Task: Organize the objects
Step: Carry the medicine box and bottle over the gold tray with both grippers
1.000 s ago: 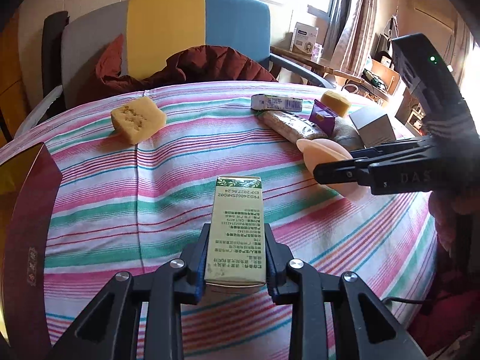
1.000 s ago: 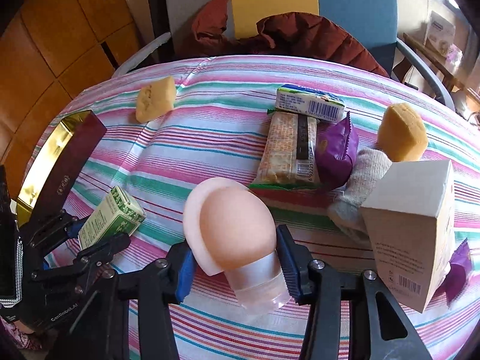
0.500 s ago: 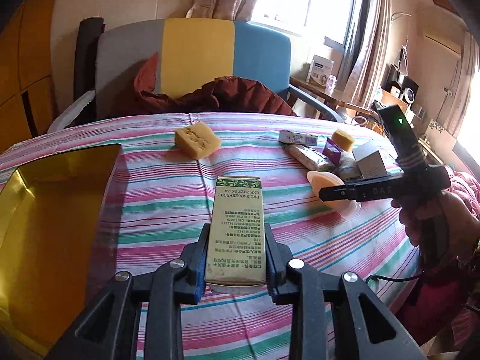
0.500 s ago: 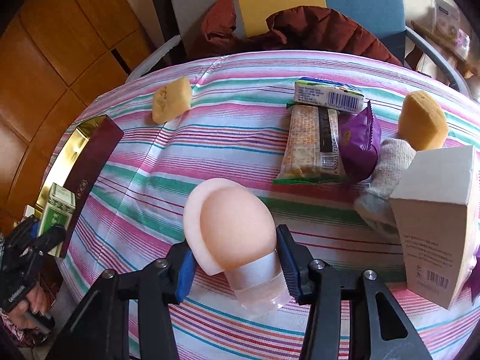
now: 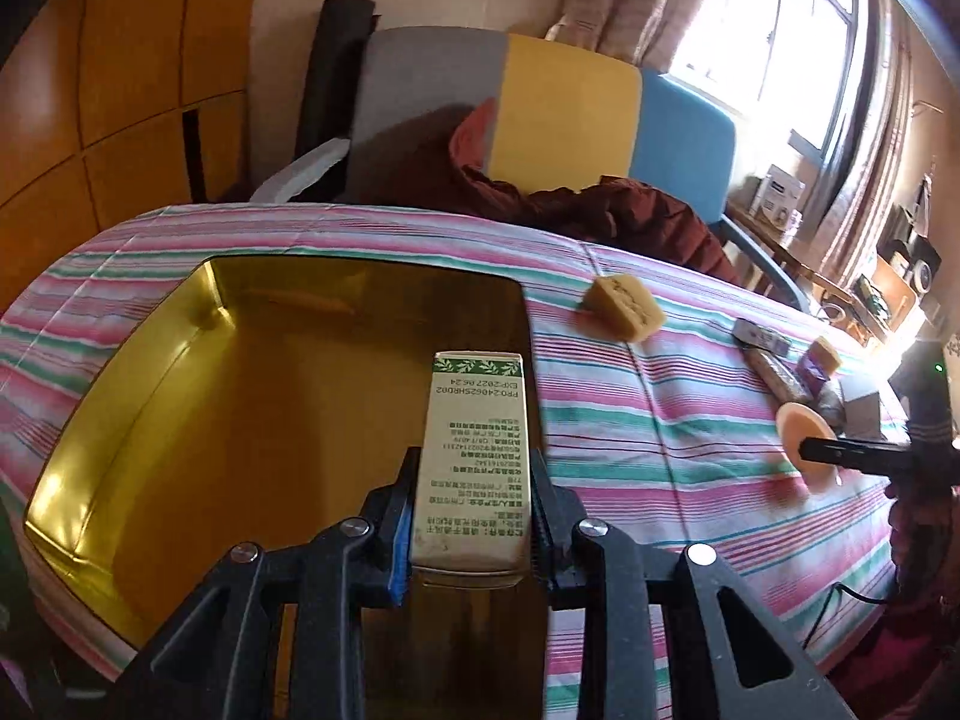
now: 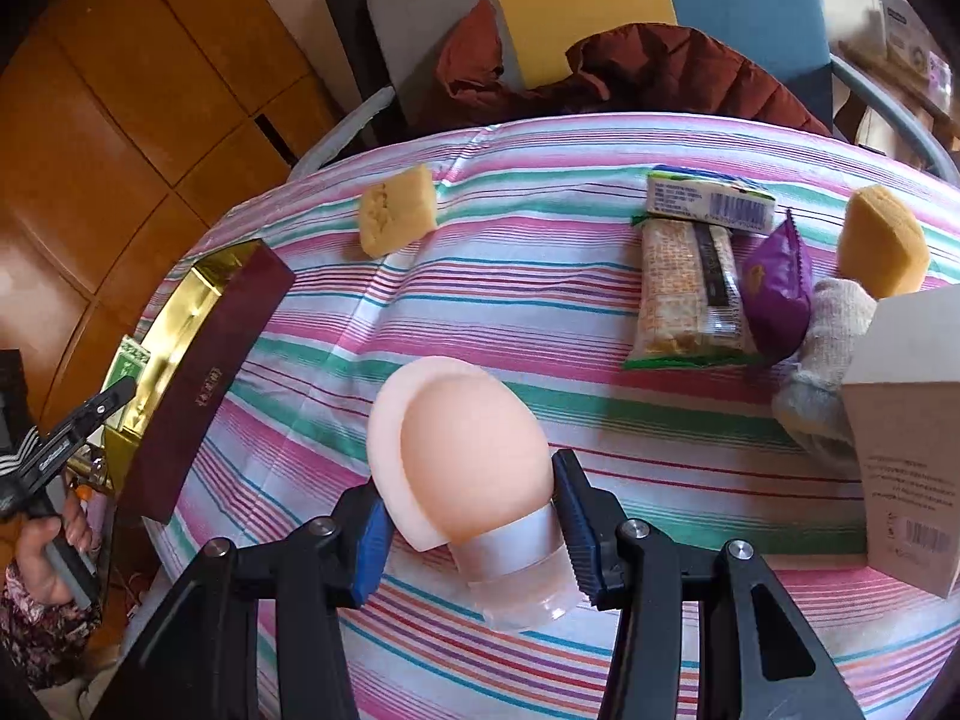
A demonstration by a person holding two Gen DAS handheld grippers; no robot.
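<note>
Left claw pinching a green-and-cream carton by its lower sides, holding it over the gold-lined box at the striped table's edge. Right claw clamping the clear base of a peach, dome-topped item, apparently just above the cloth, with sponge blocks and snack packets lying beyond.

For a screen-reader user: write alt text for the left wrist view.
The left gripper clamps a green-and-cream carton above an open gold-lined box on a striped tablecloth. A yellow sponge lies beyond.
</note>
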